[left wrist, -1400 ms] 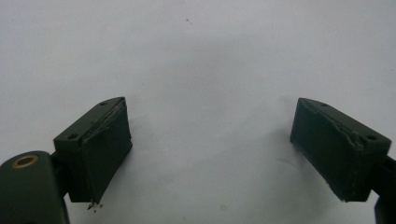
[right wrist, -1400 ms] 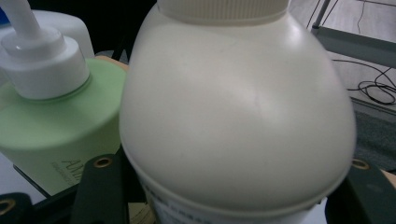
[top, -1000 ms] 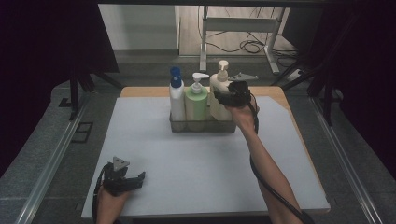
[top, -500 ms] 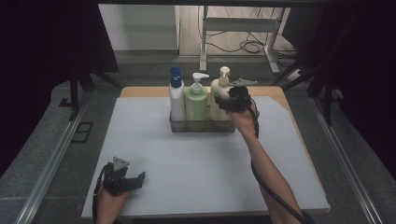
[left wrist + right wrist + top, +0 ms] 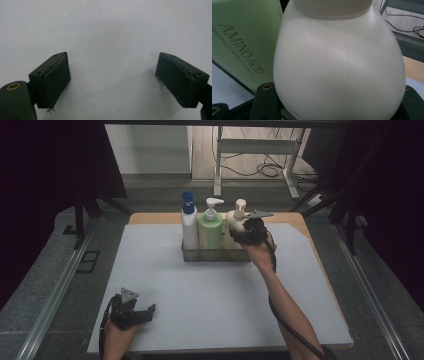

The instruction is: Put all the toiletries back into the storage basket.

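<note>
Right gripper (image 5: 239, 233) and its cream pump bottle (image 5: 235, 222) have come down since a second ago; bottle now sits lower at the right end of the wire caddy (image 5: 215, 255).
Jaws clamp the cream bottle's body on both sides, just beside the green pump bottle (image 5: 210, 231); blue-capped bottle (image 5: 189, 222) takes the caddy's left end. Left gripper (image 5: 150, 310) unmoved near the white mat's (image 5: 210, 300) front-left corner, jaws wide apart with nothing between.

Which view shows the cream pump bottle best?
The high view: the cream pump bottle shows with its pump head, rightmost in the wire basket, right tongs around it. The right gripper view gives only its rounded body up close.
</note>
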`<state>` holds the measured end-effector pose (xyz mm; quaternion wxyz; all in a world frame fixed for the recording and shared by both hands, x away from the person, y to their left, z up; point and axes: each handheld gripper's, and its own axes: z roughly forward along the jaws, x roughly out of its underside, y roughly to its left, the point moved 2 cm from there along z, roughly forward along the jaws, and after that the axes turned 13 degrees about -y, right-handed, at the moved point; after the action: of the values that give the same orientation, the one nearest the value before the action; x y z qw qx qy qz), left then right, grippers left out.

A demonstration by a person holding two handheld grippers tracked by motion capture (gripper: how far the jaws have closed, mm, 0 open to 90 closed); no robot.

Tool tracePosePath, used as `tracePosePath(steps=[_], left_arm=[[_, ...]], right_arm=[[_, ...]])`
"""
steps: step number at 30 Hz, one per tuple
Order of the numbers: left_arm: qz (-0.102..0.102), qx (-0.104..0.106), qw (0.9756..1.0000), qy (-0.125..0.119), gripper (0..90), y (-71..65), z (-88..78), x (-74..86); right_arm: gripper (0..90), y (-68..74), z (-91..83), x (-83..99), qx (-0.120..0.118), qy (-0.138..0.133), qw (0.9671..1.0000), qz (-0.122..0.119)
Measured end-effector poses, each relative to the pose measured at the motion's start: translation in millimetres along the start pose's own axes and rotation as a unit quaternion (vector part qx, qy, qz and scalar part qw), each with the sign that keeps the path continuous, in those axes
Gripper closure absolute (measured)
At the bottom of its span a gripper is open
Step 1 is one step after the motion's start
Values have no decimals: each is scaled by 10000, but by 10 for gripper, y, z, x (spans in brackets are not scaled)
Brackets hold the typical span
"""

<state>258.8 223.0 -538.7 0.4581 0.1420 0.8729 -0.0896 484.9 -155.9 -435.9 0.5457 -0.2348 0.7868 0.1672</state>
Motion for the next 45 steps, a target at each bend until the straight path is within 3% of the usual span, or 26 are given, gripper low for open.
tracePosePath(steps=[9, 15, 19, 26, 40, 45], left_arm=[[4, 1, 10000, 2, 119, 0, 0, 1], [1, -1, 10000, -2, 119, 0, 0, 1], [1, -1, 10000, -3, 119, -1, 0, 1], [7, -2, 10000, 0, 119, -1, -1, 1], [7, -3, 10000, 0, 119, -1, -1, 1], [7, -3, 10000, -1, 120, -1, -1, 1]], right_arm=[[372, -18, -5, 8, -49, 11, 10000, 78], [314, -68, -24, 22, -370, -126, 9988, 306], [242, -70, -54, 17, -450, -175, 9987, 189], [199, -70, -144, 28, -550, -37, 9985, -66], [194, -138, -398, 145, -844, 247, 9959, -207], [255, -207, -501, 178, -883, 216, 9958, -52]])
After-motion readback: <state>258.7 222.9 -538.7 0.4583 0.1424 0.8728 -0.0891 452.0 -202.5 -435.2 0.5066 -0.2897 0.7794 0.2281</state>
